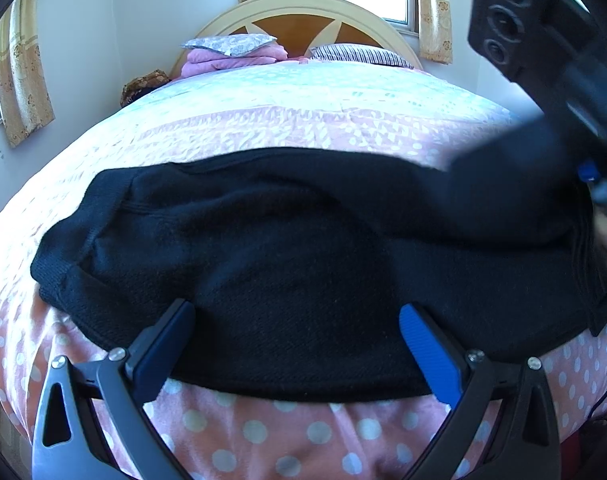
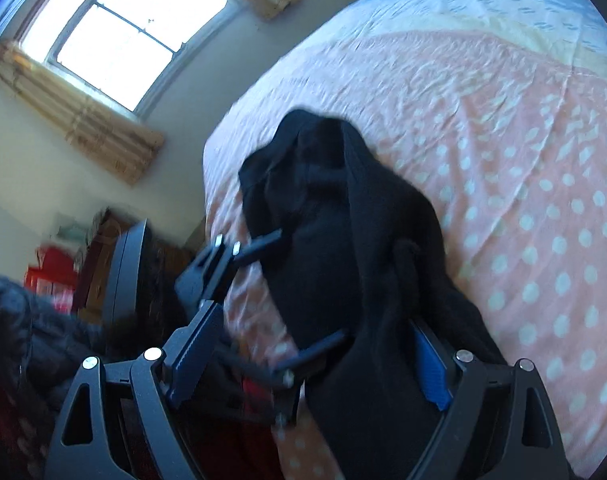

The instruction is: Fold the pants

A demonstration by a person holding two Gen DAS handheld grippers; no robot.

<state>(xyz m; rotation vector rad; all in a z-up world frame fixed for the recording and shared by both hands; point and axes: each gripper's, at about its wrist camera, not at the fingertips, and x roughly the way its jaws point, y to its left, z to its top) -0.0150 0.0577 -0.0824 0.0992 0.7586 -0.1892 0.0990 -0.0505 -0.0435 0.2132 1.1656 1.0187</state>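
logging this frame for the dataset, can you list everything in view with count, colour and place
black knit pants: 1, black, folded across near edge of bed
polka-dot bedsheet: 1, pink with white dots, pale patterned further up, covering bed
wooden arched headboard: 1, cream and brown, far end
pillows: 2, grey floral and striped, by headboard
folded pink blanket: 1, under floral pillow
windows: at least 2, bright, with yellow curtains
left gripper: 1, black with blue pads, open astride pants' near edge
right gripper: 1, same, open over pants' end

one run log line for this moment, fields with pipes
stage: fold pending | black pants on bed | left gripper open | right gripper open
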